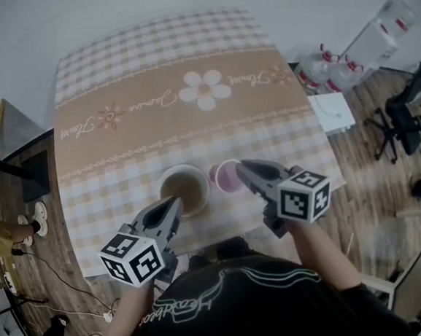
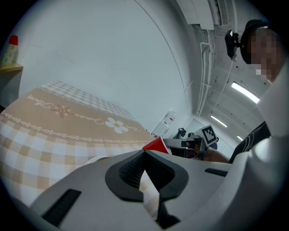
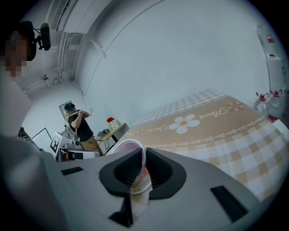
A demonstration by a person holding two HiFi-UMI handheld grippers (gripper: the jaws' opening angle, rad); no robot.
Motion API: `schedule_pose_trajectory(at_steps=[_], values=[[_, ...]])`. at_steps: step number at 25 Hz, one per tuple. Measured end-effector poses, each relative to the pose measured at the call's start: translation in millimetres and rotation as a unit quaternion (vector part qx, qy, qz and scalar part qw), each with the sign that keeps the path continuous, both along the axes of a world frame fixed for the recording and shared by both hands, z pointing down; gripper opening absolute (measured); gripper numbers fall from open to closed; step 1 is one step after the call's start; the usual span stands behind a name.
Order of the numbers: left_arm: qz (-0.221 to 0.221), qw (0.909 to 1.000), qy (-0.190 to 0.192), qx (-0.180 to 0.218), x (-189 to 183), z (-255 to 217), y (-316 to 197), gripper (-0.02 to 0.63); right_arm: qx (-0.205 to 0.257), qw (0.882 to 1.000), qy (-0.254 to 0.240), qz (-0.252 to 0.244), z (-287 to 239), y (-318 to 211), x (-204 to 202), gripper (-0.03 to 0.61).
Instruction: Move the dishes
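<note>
A white bowl with a brown inside and a small cup, pink inside and red outside, stand side by side near the front edge of the checked tablecloth. My left gripper meets the bowl's near rim, jaws shut on it. In the left gripper view the gripper hides most of the bowl; the cup shows just beyond. My right gripper is shut on the cup's near wall. In the right gripper view the cup has its rim pinched in the gripper.
The cloth's flower print lies further back on the table. Water bottles and a white box sit on the floor to the right, by an office chair. A person stands in the background.
</note>
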State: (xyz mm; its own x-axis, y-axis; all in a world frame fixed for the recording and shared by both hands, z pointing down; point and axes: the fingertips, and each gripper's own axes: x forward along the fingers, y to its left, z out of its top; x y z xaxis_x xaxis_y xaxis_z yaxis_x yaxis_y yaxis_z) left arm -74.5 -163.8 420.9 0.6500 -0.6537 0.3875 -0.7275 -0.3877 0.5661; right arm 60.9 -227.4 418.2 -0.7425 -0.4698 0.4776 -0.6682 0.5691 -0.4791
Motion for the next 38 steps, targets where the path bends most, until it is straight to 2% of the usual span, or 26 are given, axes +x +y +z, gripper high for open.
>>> schedule_pose_trajectory(at_steps=[9,19,29,38], values=[[0.019,0.9998,0.007,0.0,54,2,-24,-0.003,-0.011,0.999,0.015,0.045,11,-14,75,0.04],[0.027,0.9995,0.008,-0.013,107,12,-40,-0.004,-0.023,0.997,0.027,0.07,25,-29,146,0.04],[0.027,0.9993,0.001,-0.025,144,19,-43,-0.003,-0.033,0.995,0.055,0.076,47,-42,195,0.04],[0.02,0.9992,-0.006,-0.035,162,28,-37,-0.004,-0.053,0.991,0.094,0.077,83,-48,229,0.04]])
